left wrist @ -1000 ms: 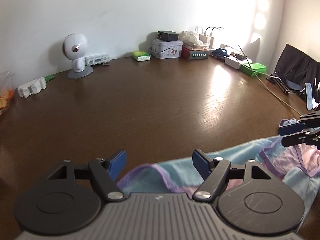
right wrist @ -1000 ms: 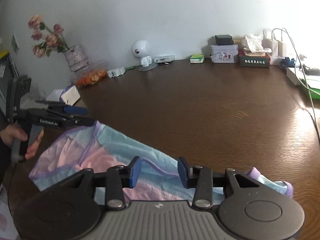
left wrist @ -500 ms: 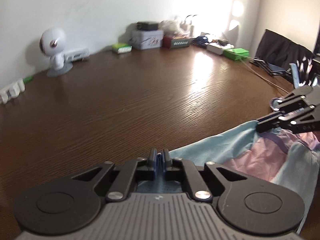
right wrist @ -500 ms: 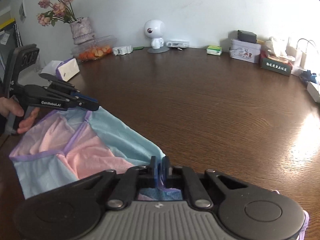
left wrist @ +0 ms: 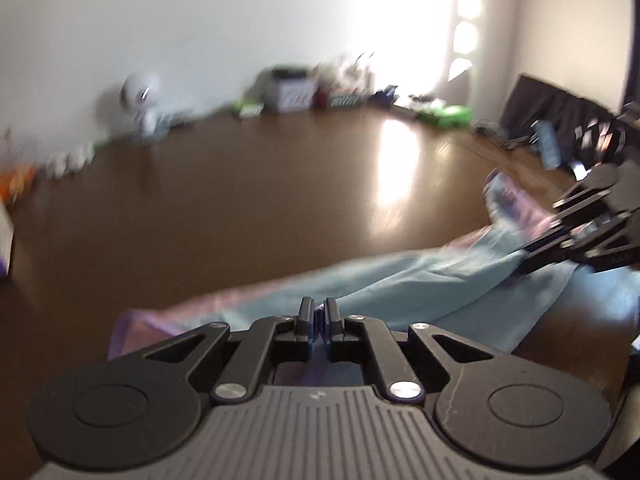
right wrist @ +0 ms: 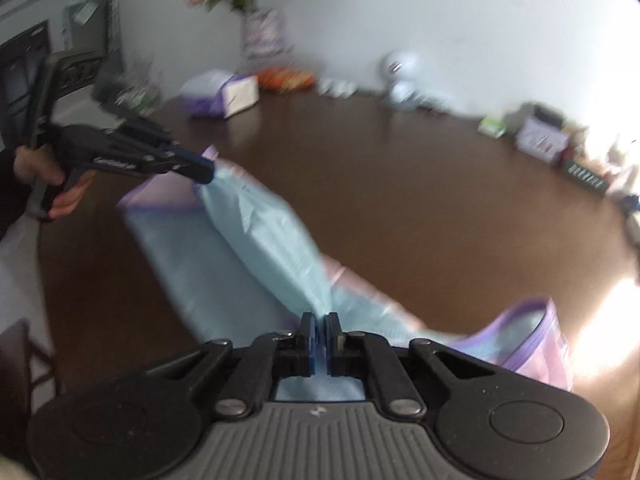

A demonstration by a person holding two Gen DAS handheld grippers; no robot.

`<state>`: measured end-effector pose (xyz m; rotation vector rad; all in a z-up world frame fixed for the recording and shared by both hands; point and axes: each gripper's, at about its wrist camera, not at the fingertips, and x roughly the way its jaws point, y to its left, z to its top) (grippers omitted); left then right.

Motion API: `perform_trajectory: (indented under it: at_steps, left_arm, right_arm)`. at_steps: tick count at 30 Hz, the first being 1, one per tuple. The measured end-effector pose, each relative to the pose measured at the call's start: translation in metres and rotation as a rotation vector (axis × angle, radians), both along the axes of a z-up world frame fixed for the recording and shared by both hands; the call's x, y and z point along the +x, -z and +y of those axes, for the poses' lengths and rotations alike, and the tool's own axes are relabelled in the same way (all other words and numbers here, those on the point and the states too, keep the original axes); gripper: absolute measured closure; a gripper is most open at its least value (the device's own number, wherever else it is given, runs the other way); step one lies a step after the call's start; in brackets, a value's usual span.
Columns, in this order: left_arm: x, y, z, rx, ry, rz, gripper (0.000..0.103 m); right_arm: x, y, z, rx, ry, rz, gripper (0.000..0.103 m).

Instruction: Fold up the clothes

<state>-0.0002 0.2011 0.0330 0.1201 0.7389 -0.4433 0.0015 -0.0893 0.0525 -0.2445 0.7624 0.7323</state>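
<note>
A light blue and pink garment with purple trim (left wrist: 400, 280) lies on the brown table (left wrist: 260, 200) and is stretched between both grippers; it also shows in the right wrist view (right wrist: 272, 248). My left gripper (left wrist: 319, 312) is shut on one edge of the garment; in the right wrist view it (right wrist: 206, 170) holds the far left corner, lifted. My right gripper (right wrist: 320, 328) is shut on the other edge; in the left wrist view it (left wrist: 528, 248) is at the right, pinching the cloth. Both views are blurred by motion.
Along the table's back edge stand a white round robot figure (left wrist: 142, 100), boxes and tins (left wrist: 292, 88), a green item (left wrist: 448, 114), a flower vase (right wrist: 260, 36) and a tissue box (right wrist: 228, 94). A dark chair back (left wrist: 560, 108) stands at the right.
Both grippers closed on the garment's edges a second ago and have since lifted it and pulled it taut. The cloth now folds over on itself between them.
</note>
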Motion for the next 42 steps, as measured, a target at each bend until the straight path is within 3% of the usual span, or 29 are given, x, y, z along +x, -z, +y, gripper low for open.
perform_trajectory:
  at_steps: [2,4,5,6,8,10,11,14,15,18,19,20,23,29,33,36,38,40,42]
  left_arm:
    - [0.0,0.001,0.009,-0.013,-0.059,0.003,0.08]
    - [-0.001,-0.004,0.023,-0.04,-0.117,-0.025,0.059]
    - [0.0,-0.006,0.028,-0.051,-0.14,-0.031,0.054]
    - [0.003,-0.006,0.031,-0.041,-0.168,-0.021,0.054]
    - [0.013,-0.002,0.037,0.001,-0.234,0.01,0.054]
    - [0.022,0.005,0.044,-0.004,-0.29,0.057,0.054]
    - [0.025,0.007,0.046,-0.013,-0.31,0.07,0.054]
    - [0.031,0.007,0.049,-0.034,-0.338,0.086,0.053]
    - [0.034,0.006,0.05,-0.049,-0.345,0.093,0.055]
    - [0.044,0.005,0.049,-0.079,-0.376,0.114,0.077]
    - [0.047,0.006,0.049,-0.092,-0.381,0.124,0.091]
    - [0.05,0.007,0.049,-0.107,-0.388,0.133,0.095]
    - [0.059,0.009,0.054,-0.142,-0.426,0.135,0.1]
    - [0.074,0.009,0.068,-0.206,-0.507,0.113,0.1]
    - [0.078,0.011,0.071,-0.21,-0.534,0.116,0.097]
    - [0.065,0.002,0.067,-0.19,-0.562,0.084,0.089]
    - [0.052,-0.006,0.055,-0.194,-0.548,0.052,0.072]
    - [0.042,-0.011,0.029,-0.173,-0.481,0.036,0.063]
    - [0.035,-0.01,0.0,-0.129,-0.402,0.046,0.062]
  right_arm:
    - [-0.006,-0.012,-0.014,0.045,-0.004,-0.009,0.092]
    - [-0.001,-0.032,-0.045,0.091,0.067,-0.053,0.075]
    - [0.006,-0.038,-0.063,0.098,0.14,-0.066,0.057]
    - [0.016,-0.041,-0.077,0.091,0.212,-0.067,0.055]
    - [0.042,-0.037,-0.087,0.065,0.297,-0.048,0.055]
    - [0.067,-0.028,-0.089,0.042,0.354,-0.008,0.056]
    - [0.078,-0.021,-0.086,0.032,0.369,0.023,0.061]
    - [0.093,-0.001,-0.081,-0.014,0.435,0.062,0.1]
    - [0.095,0.004,-0.08,-0.024,0.452,0.071,0.101]
    - [0.052,-0.022,-0.086,0.036,0.412,-0.101,0.101]
    - [0.035,-0.028,-0.089,0.036,0.415,-0.153,0.101]
    - [0.018,-0.034,-0.092,0.035,0.42,-0.205,0.101]
    - [-0.02,-0.027,-0.104,0.027,0.445,-0.229,0.101]
    - [-0.061,0.019,-0.113,-0.039,0.498,-0.155,0.101]
    - [-0.069,0.024,-0.117,-0.045,0.493,-0.107,0.099]
    - [-0.078,0.006,-0.122,0.022,0.477,-0.119,0.086]
    - [-0.07,-0.001,-0.121,0.073,0.478,-0.132,0.08]
    - [-0.054,-0.002,-0.118,0.119,0.478,-0.122,0.081]
    - [-0.034,0.003,-0.113,0.145,0.496,-0.101,0.081]
